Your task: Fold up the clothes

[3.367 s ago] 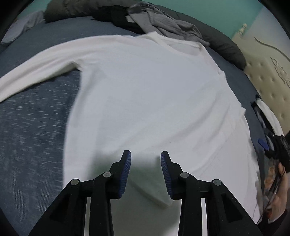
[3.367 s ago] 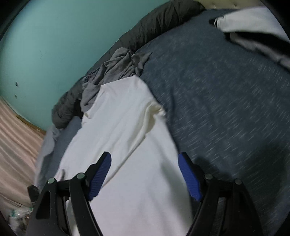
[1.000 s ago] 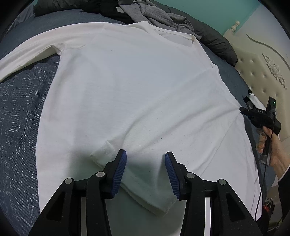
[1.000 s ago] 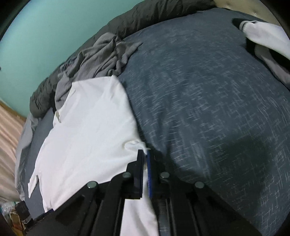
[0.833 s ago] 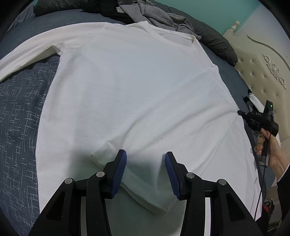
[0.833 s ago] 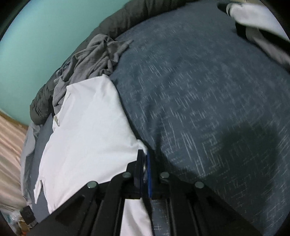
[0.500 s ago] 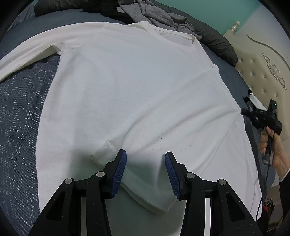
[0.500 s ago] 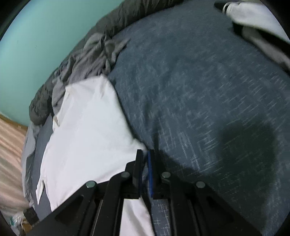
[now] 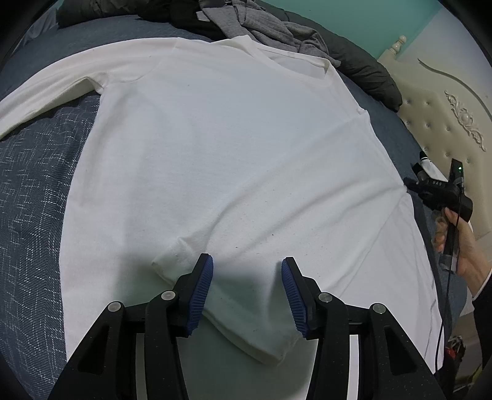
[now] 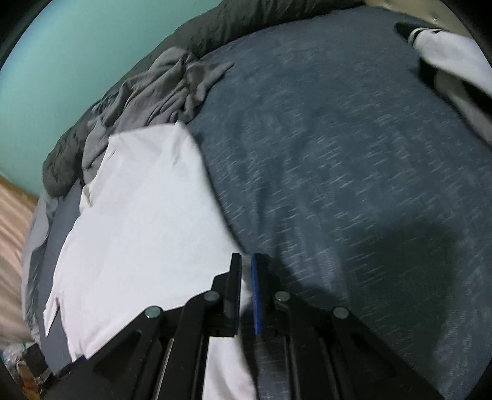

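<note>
A white long-sleeved shirt [image 9: 233, 147] lies spread flat on a blue-grey bedspread [image 9: 33, 190]. One sleeve is folded back over the body, its cuff [image 9: 261, 347] near the bottom of the left wrist view. My left gripper [image 9: 246, 261] hovers open over that sleeve, its blue pads [image 9: 203, 286] standing either side of it without pressing. My right gripper [image 10: 246, 261] is shut on the shirt's side edge [image 10: 244, 280], with white cloth pinched between its pads. The left wrist view shows that gripper [image 9: 436, 190] at the shirt's right edge, held by a hand [image 9: 467, 255].
Crumpled grey clothes [image 9: 261, 24] and a dark duvet [image 9: 363, 64] lie beyond the collar. A cream tufted headboard [image 9: 446, 117] stands on the right. A black-and-white garment [image 10: 446, 52] lies at the far side of the bedspread [image 10: 353, 154]. A teal wall [image 10: 77, 46] stands behind.
The right gripper, open over the shirt's edge at first, has shut on it and holds it with small shifts. The left gripper came nearer the folded sleeve, then stayed still and open.
</note>
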